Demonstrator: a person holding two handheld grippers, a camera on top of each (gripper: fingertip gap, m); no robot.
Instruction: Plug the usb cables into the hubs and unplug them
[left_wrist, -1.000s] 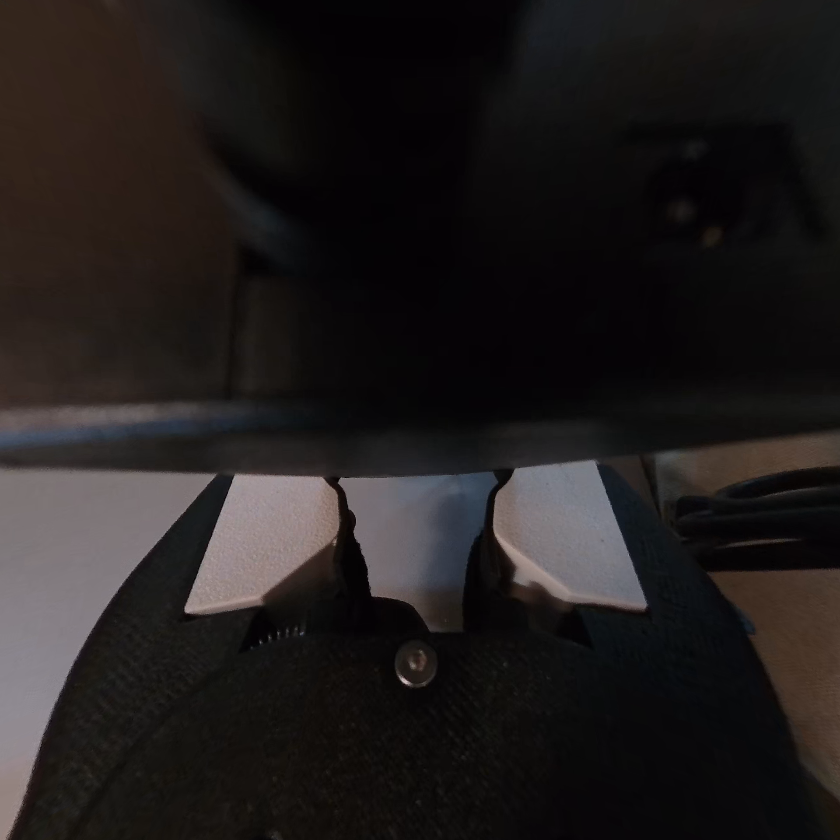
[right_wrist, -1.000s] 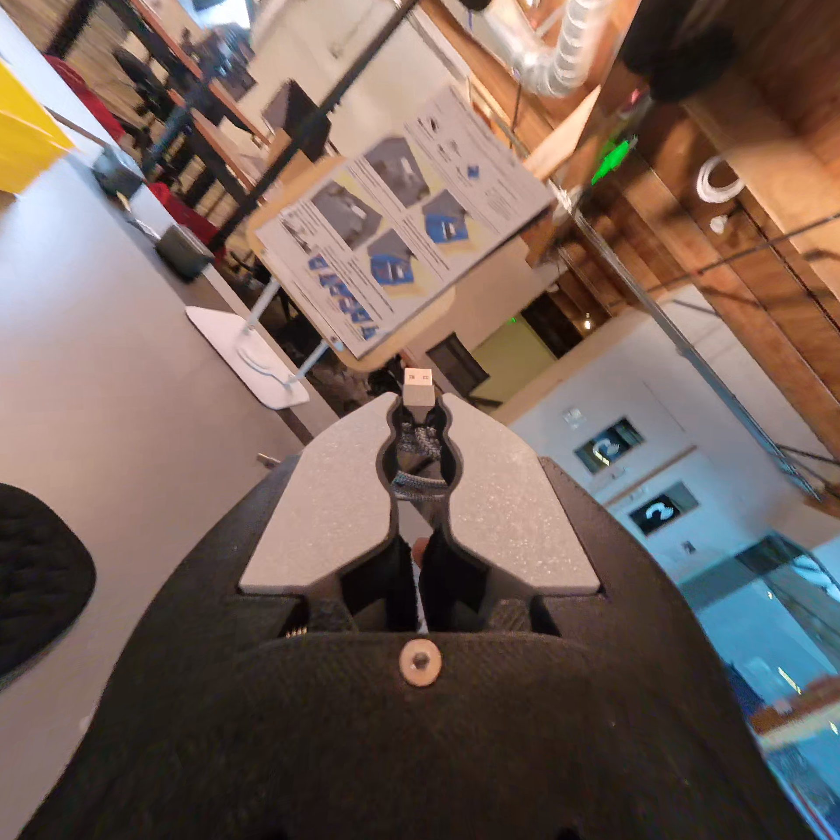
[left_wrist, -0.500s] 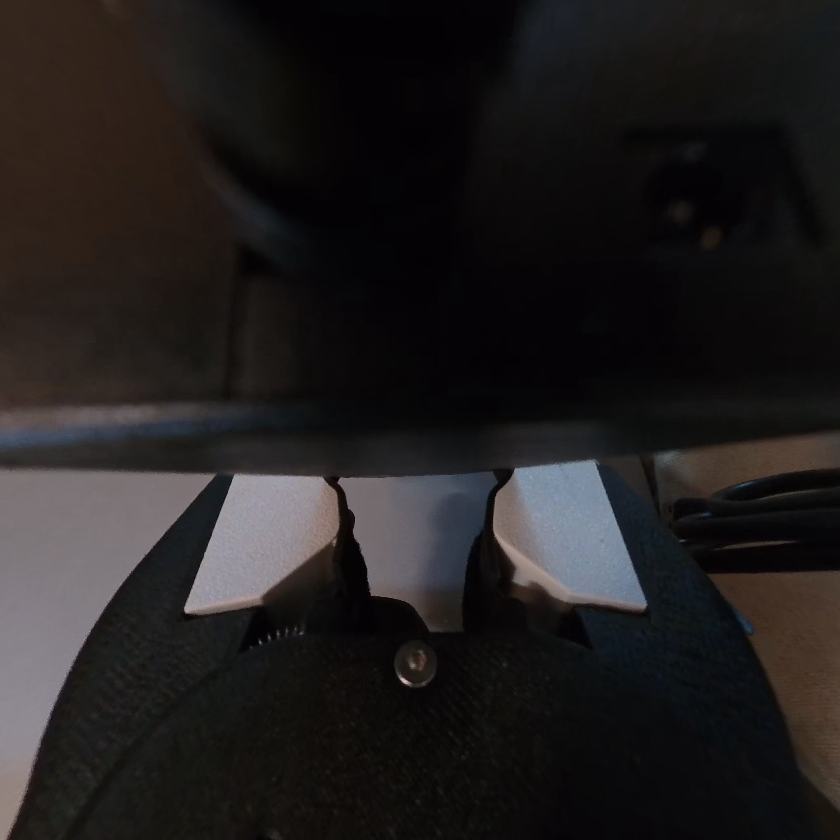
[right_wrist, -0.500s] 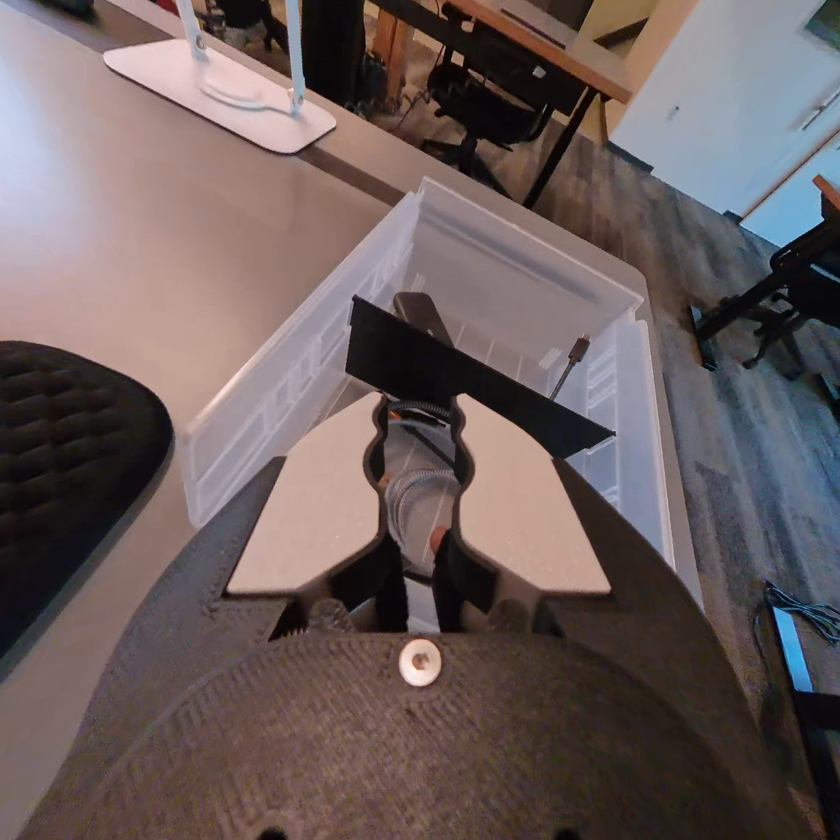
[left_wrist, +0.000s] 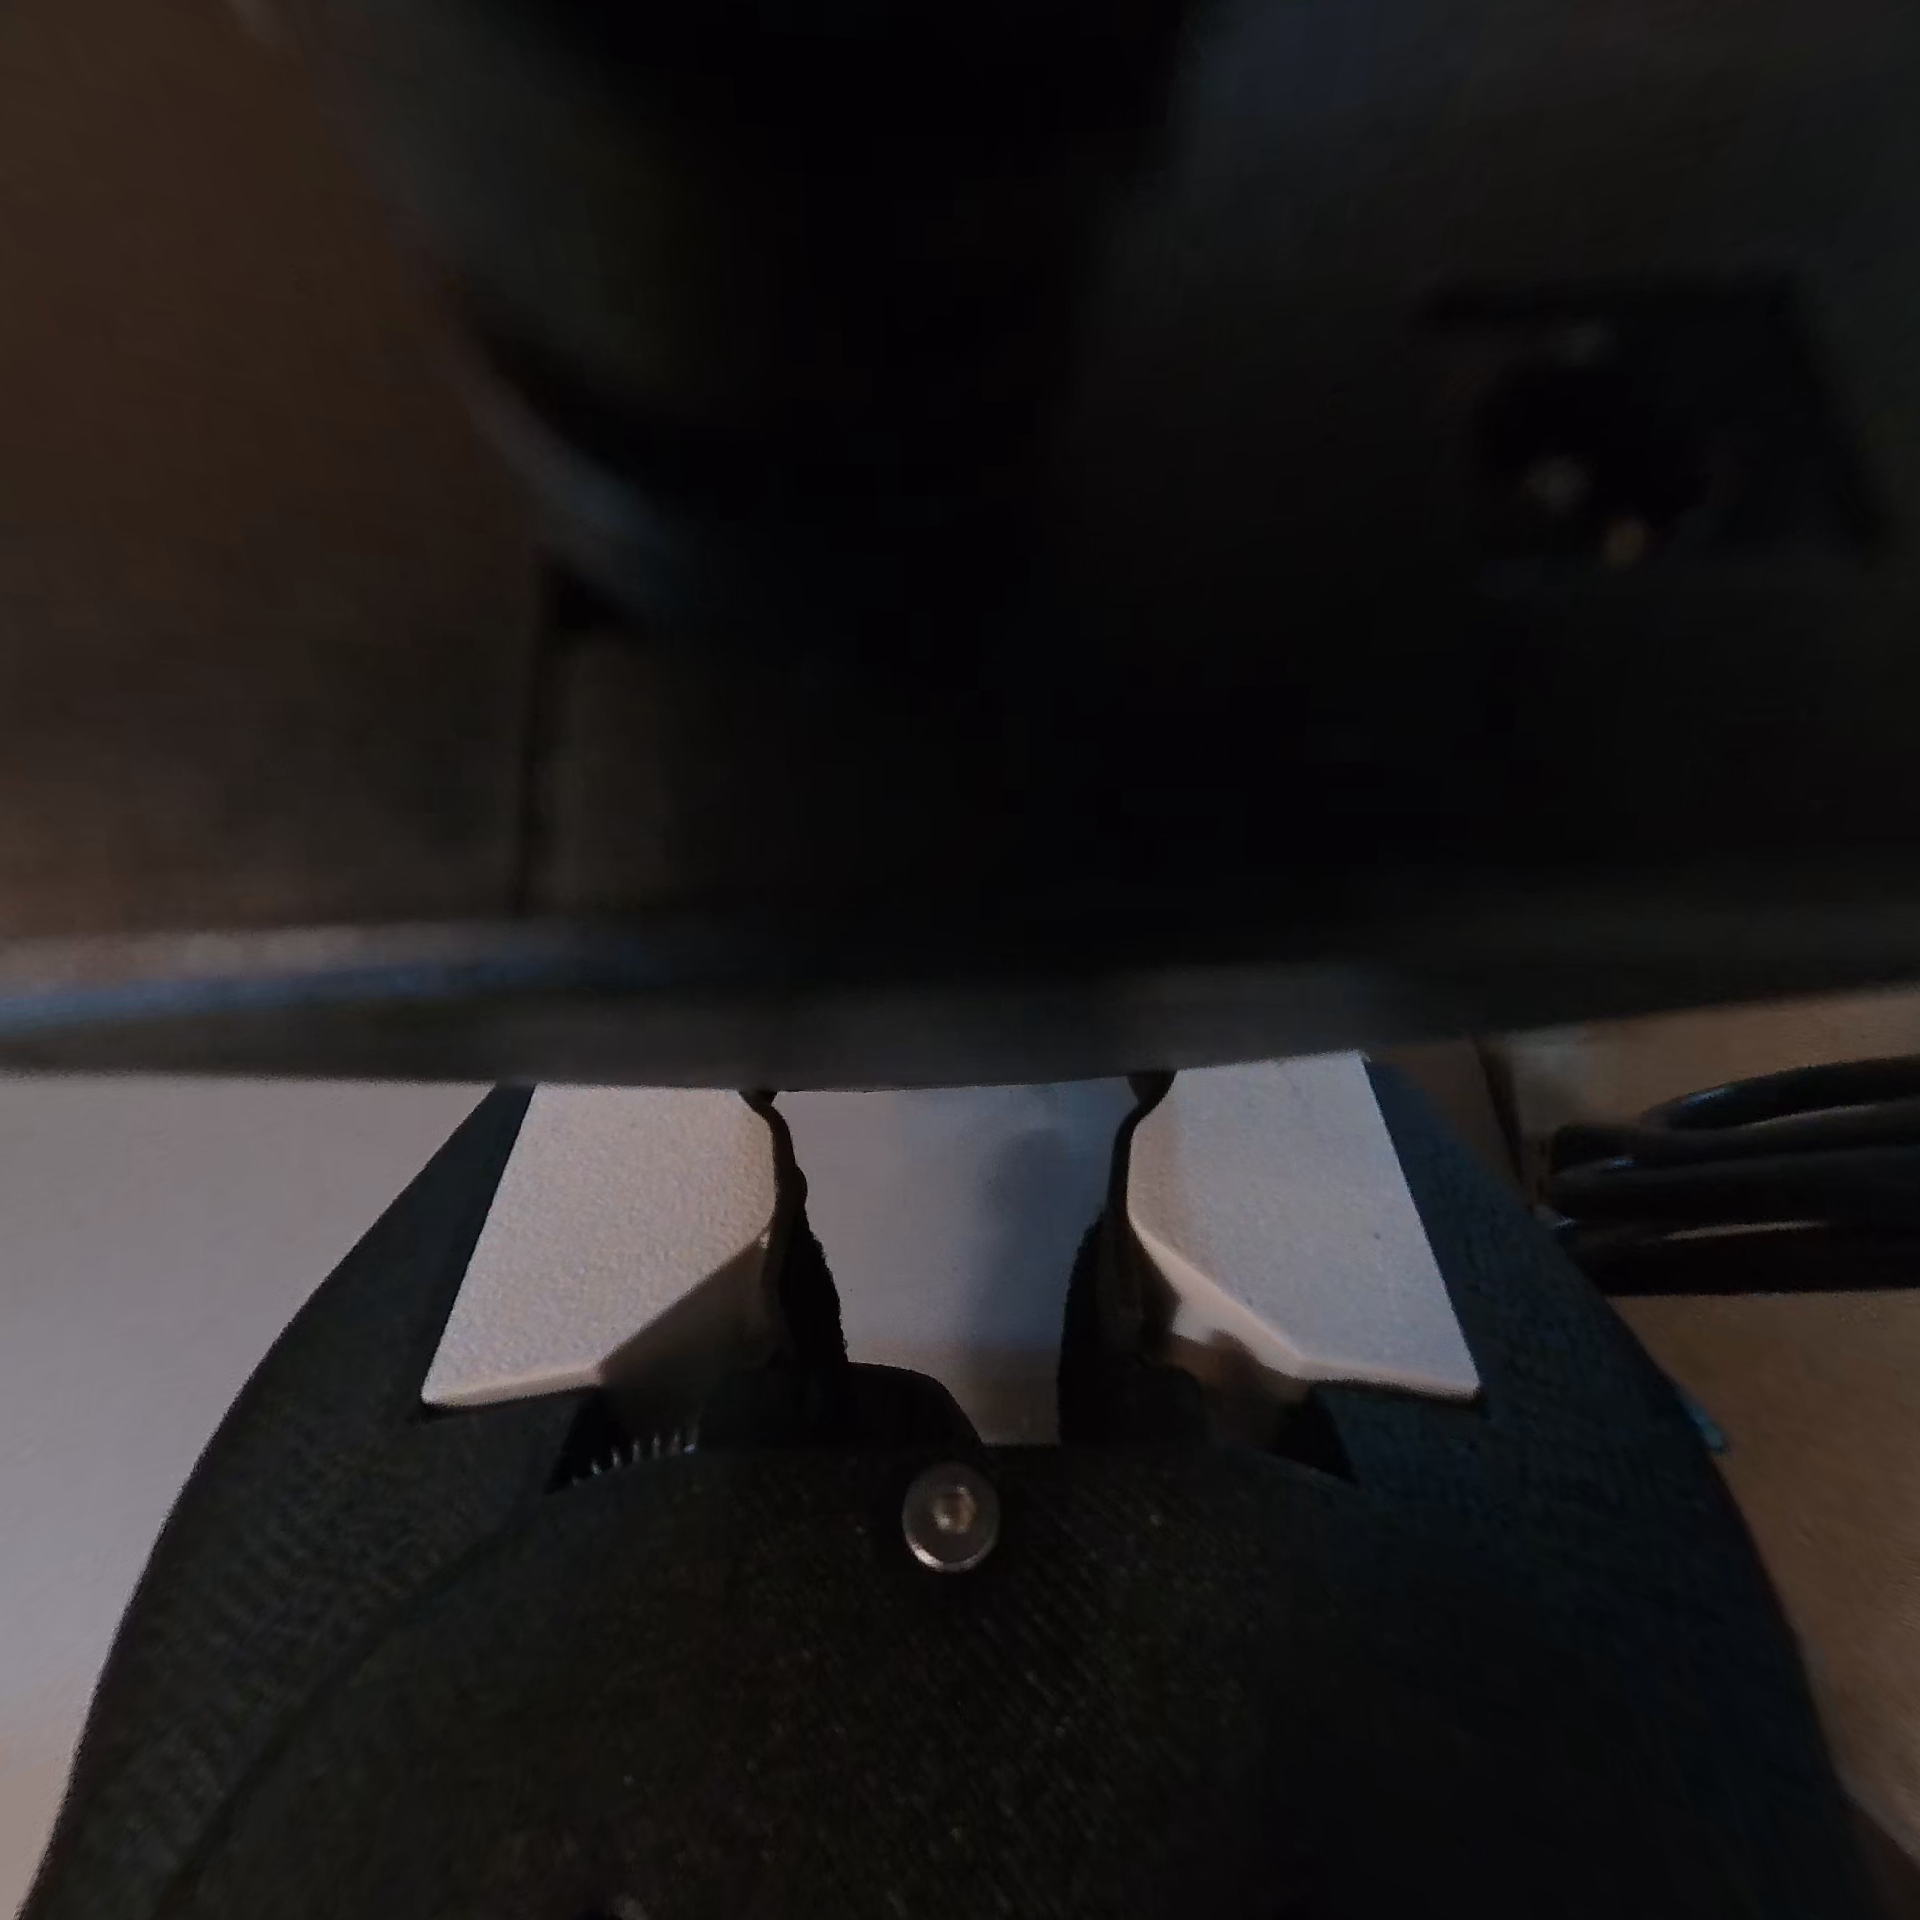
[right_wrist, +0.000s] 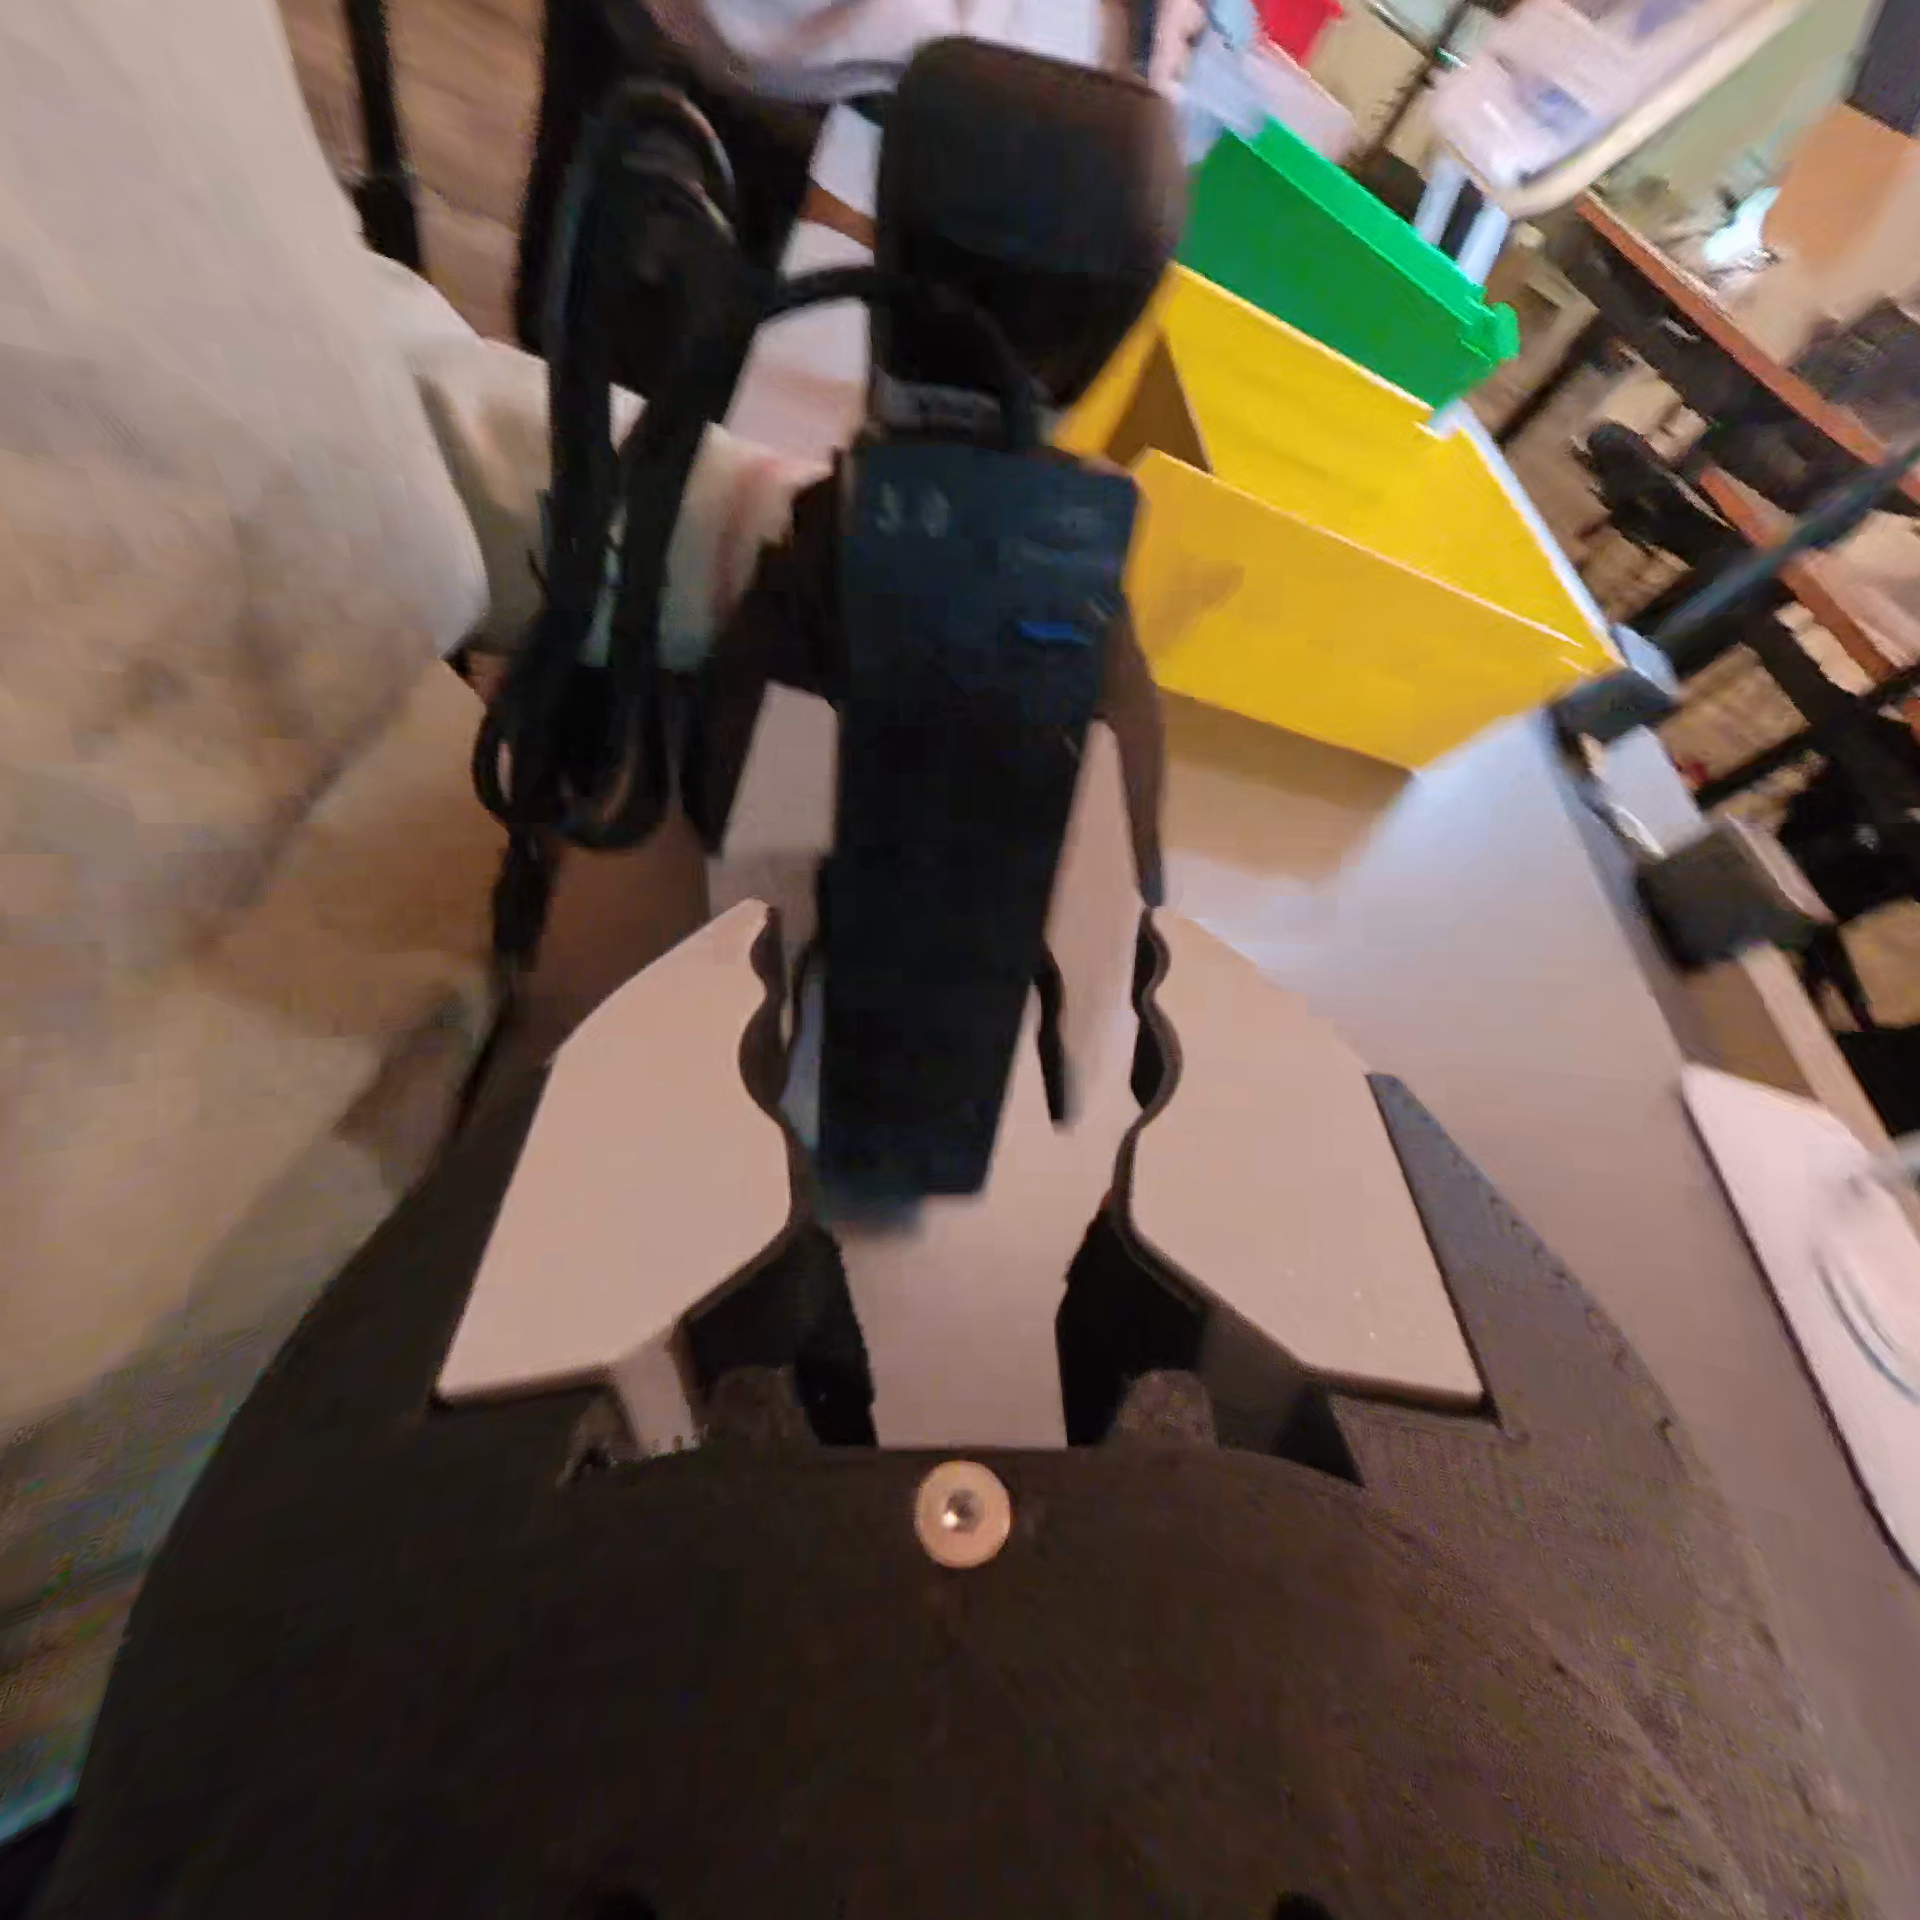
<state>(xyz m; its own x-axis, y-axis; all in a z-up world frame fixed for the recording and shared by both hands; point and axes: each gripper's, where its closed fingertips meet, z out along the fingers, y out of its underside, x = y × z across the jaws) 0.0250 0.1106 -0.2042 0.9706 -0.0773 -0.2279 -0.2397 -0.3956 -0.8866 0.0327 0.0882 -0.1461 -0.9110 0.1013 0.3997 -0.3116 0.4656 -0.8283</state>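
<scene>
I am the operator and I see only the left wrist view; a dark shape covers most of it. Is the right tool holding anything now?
Observer: No. The right tool is open, with its fingers apart.
Operator: Where is the hub?
Observer: A long black hub reaches in between those fingers. The picture is blurred, so I cannot tell if they touch.
Operator: What is behind the hub?
Observer: A yellow bin stands behind it, to the right in the picture.

Matt black plastic hub (right_wrist: 956, 831), glossy yellow plastic bin (right_wrist: 1340, 592), grainy grey fingers (right_wrist: 634, 1174).
</scene>
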